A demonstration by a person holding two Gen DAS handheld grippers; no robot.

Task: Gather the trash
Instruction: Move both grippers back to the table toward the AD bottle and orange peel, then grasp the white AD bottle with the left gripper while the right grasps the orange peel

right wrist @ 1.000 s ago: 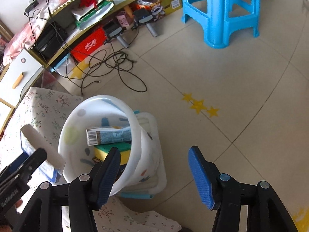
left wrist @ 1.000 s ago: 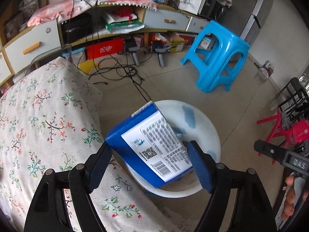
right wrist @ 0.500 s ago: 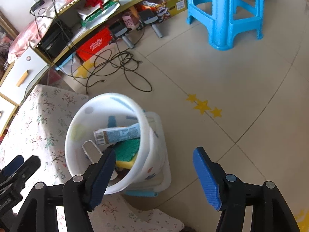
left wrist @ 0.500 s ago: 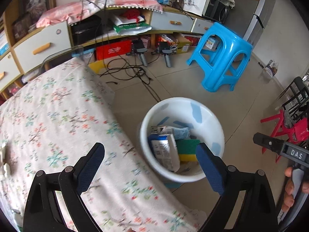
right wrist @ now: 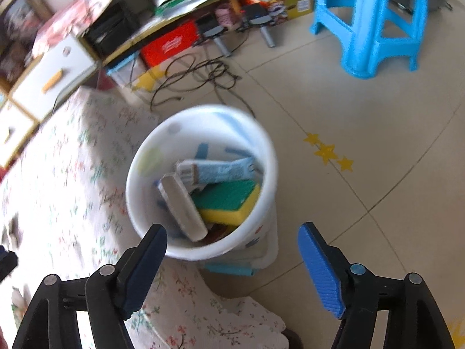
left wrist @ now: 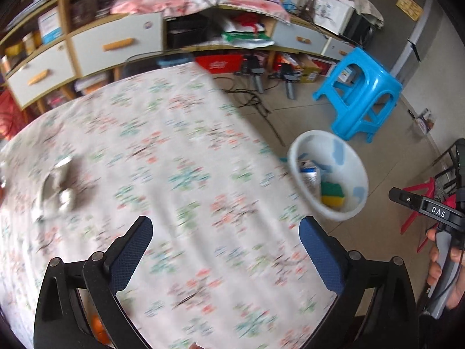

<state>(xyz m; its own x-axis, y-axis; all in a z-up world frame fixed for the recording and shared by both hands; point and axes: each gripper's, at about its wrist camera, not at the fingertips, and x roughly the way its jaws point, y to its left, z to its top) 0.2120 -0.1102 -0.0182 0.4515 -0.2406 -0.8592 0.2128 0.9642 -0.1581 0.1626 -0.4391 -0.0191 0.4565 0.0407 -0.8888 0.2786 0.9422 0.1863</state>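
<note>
Worktop (left wrist: 189, 174) under its floral cloth fills the left view, blurred; beside its edge on the floor stands the white bin (right wrist: 270, 174), holding a box (right wrist: 183, 203), a sponge (right wrist: 229, 200) and a wrapper (right wrist: 223, 171). Near the worktop's far left lies crumpled pale trash (left wrist: 58, 192), probably light, soft and crushable, best pinched across its bunched middle. Left claw (left wrist: 225, 253) hangs over the cloth, jaws just spread wide, nothing between them. Right claw (right wrist: 232, 258), over the bin's rim, has also been opening and is empty.
</note>
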